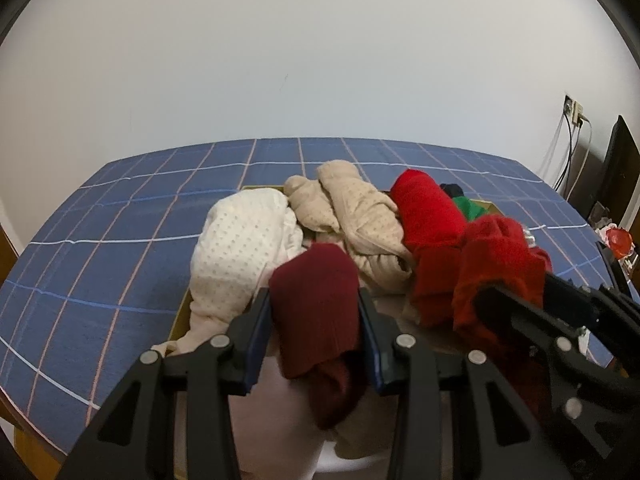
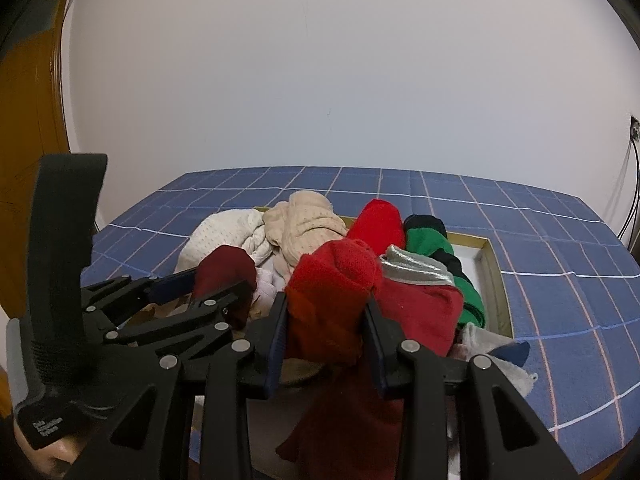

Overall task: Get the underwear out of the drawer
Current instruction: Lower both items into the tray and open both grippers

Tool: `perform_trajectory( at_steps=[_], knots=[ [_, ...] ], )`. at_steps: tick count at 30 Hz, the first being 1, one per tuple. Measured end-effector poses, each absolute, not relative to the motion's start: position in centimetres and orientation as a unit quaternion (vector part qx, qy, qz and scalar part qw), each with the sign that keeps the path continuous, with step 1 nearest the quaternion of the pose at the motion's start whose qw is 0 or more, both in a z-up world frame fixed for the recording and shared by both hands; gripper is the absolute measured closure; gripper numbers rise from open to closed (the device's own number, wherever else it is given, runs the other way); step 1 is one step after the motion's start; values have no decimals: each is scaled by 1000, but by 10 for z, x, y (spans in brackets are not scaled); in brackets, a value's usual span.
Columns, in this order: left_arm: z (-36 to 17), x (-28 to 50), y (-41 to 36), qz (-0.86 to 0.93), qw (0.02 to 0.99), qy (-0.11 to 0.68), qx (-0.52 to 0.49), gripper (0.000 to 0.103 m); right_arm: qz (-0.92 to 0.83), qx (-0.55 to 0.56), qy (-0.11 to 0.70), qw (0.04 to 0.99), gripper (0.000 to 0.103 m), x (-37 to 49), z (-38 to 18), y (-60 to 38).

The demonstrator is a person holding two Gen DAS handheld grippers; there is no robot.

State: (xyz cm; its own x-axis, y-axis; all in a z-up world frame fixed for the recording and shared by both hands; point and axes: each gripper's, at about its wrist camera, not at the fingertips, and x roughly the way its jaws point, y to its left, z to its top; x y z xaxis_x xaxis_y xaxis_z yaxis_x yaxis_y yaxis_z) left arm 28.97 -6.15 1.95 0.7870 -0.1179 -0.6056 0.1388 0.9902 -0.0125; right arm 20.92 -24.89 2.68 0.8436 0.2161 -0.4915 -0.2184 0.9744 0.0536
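Note:
A shallow drawer box (image 2: 494,276) lies on the blue checked tablecloth, heaped with rolled underwear. My left gripper (image 1: 316,304) is shut on a dark maroon piece (image 1: 316,312), which hangs down between its blue pads above the box's near end. My right gripper (image 2: 326,312) is shut on a bright red piece (image 2: 332,292) with a silver waistband beside it. The left gripper (image 2: 200,288) shows at left in the right wrist view, and the right gripper (image 1: 516,300) at right in the left wrist view. White (image 1: 240,248), beige (image 1: 352,208), red (image 1: 428,208) and green (image 2: 436,248) pieces lie in the box.
The tablecloth (image 1: 100,240) spreads around the box, with a white wall behind. A wall socket with cables (image 1: 574,120) and some red clutter (image 1: 618,240) sit at the right. A wooden door (image 2: 28,120) stands at left.

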Motion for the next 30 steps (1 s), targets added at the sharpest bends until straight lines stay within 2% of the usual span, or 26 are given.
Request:
perform_trajectory(
  at_steps=[18, 30],
  knots=[
    [8, 302, -56, -59, 946, 320, 5, 63, 120, -12, 267, 956, 64, 223, 15, -242],
    [7, 303, -51, -55, 943, 327, -1, 63, 110, -68, 270, 954, 64, 229, 13, -229]
  ],
)
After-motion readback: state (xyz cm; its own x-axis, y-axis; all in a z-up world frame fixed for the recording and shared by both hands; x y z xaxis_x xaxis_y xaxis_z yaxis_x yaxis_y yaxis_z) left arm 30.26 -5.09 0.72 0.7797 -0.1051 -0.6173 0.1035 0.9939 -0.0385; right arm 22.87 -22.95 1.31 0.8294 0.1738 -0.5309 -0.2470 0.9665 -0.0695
